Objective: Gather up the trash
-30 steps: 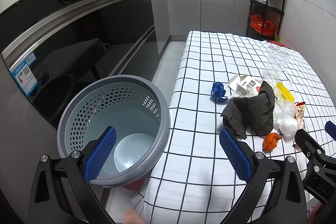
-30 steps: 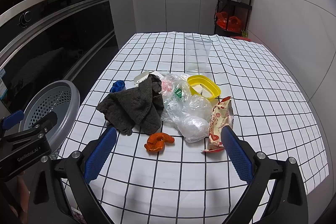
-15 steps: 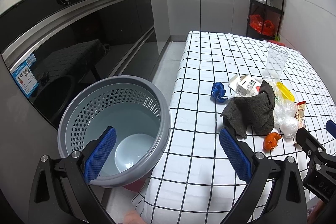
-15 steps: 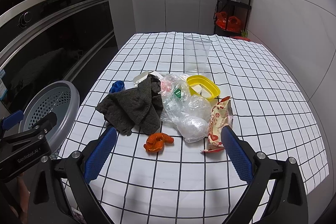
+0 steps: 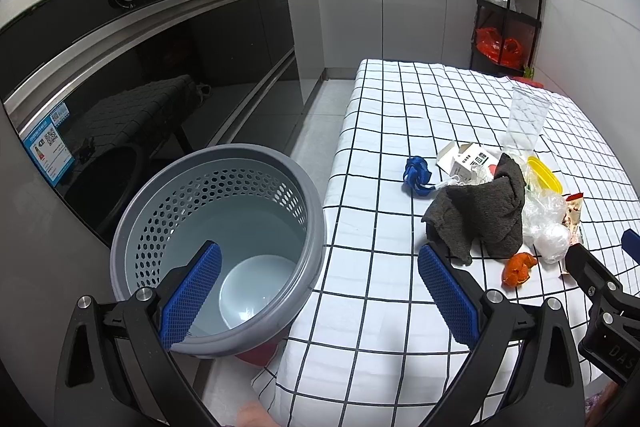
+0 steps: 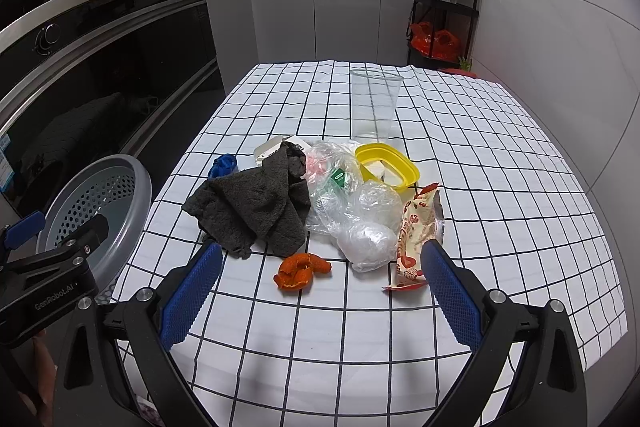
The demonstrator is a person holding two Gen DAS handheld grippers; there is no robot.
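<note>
Almost nothing has changed in the last second: both the right tongs [image 6: 320, 291] and the left tongs [image 5: 316, 291] remain released and empty, so collecting is not started. Nearest lies the orange peel [image 6: 301, 270], then the snack wrapper [image 6: 416, 239], the plastic bags [image 6: 356, 211] and the dark cloth [image 6: 256, 207], which covers a carton [image 5: 466, 158]. The bin [image 5: 224, 239] stands beside the surface [image 6: 500, 187].

Checked tabletop [image 6: 500, 187] with a cluster of litter

On the white, black-gridded cloth lie a dark grey rag [image 6: 256, 203], a blue scrap [image 6: 224, 165], a small carton [image 5: 466, 159], crumpled clear plastic [image 6: 360, 215], a yellow lid [image 6: 388, 167], a snack wrapper [image 6: 416, 239] and orange peel [image 6: 300, 269]; a clear cup [image 6: 374, 107] stands upright behind them.
</note>
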